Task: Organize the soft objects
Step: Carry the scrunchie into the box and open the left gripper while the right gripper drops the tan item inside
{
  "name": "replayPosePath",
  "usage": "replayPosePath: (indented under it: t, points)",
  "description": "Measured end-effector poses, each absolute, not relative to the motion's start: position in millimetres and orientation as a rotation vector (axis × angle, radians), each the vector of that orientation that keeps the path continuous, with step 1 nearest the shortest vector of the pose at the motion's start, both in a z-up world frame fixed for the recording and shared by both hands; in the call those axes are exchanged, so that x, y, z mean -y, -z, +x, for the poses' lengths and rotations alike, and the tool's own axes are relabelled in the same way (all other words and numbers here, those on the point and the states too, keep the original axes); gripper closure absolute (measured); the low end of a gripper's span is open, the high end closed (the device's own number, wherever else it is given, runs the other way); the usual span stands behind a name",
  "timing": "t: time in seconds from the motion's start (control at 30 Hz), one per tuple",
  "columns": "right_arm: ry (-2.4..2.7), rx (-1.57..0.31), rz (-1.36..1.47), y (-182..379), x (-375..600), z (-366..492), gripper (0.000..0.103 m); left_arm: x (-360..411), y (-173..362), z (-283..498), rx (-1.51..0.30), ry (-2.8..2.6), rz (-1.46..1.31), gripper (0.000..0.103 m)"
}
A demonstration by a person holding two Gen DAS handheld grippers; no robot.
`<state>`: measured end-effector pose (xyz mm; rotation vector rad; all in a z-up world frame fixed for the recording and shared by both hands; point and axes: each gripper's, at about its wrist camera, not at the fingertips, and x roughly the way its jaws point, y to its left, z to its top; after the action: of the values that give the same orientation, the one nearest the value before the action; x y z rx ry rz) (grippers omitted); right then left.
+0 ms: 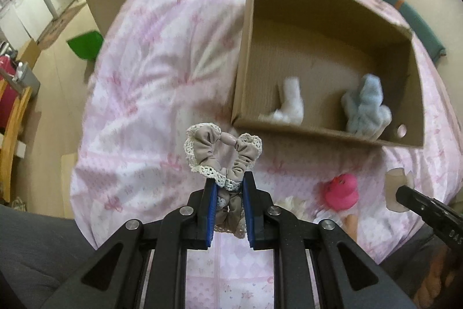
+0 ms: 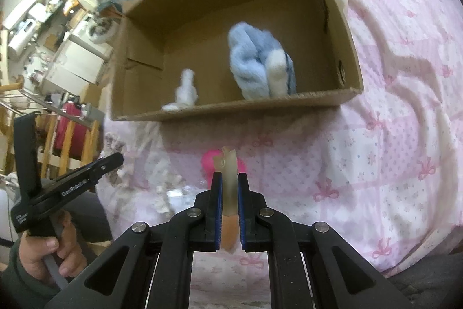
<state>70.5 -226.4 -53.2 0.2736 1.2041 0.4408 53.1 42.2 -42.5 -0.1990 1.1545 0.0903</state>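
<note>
With our left gripper (image 1: 228, 190) clamped on a beige lace-trimmed fabric scrunchie (image 1: 222, 152) and our right gripper (image 2: 230, 193) clamped on a thin translucent rubbery piece (image 2: 228, 181), either could slip before the brown cardboard box (image 2: 231, 107).

scrunchie (image 1: 222, 152): grey, lace-edged, pinched in my left gripper (image 1: 228, 187) | pale rubbery piece (image 2: 229, 178): upright in my right gripper (image 2: 230, 178) | pink duck (image 1: 341, 191): on bed

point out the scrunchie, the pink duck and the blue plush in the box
scrunchie (image 1: 207, 148): left wrist view, on its grey gathered fabric above the pads.
pink duck (image 1: 341, 190): left wrist view, on its body, on the bedspread.
blue plush (image 2: 249, 62): right wrist view, on its fluffy left side, inside the box.
</note>
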Motion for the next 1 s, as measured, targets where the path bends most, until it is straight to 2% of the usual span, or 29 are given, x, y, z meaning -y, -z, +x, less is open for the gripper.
replayPosePath:
  t: [0.2, 0.67, 0.83, 1.0]
  points:
    - [-0.516, -1.015, 0.347, 14, 238, 64, 0.092, -43, 16, 50, -1.037, -0.086, -0.211, 0.088]
    - [-0.504, -0.858, 0.368, -47, 268, 94, 0.092, -32, -40, 94, -0.953, 0.007, -0.189, 0.088]
    - [-0.454, -0.862, 0.398, -31, 279, 112, 0.092, -18, -31, 116, -0.938, 0.061, -0.152, 0.088]
    - [-0.361, -0.972, 0.4, 6, 283, 125, 0.092, -8, 2, 124, -0.953, 0.077, -0.098, 0.088]
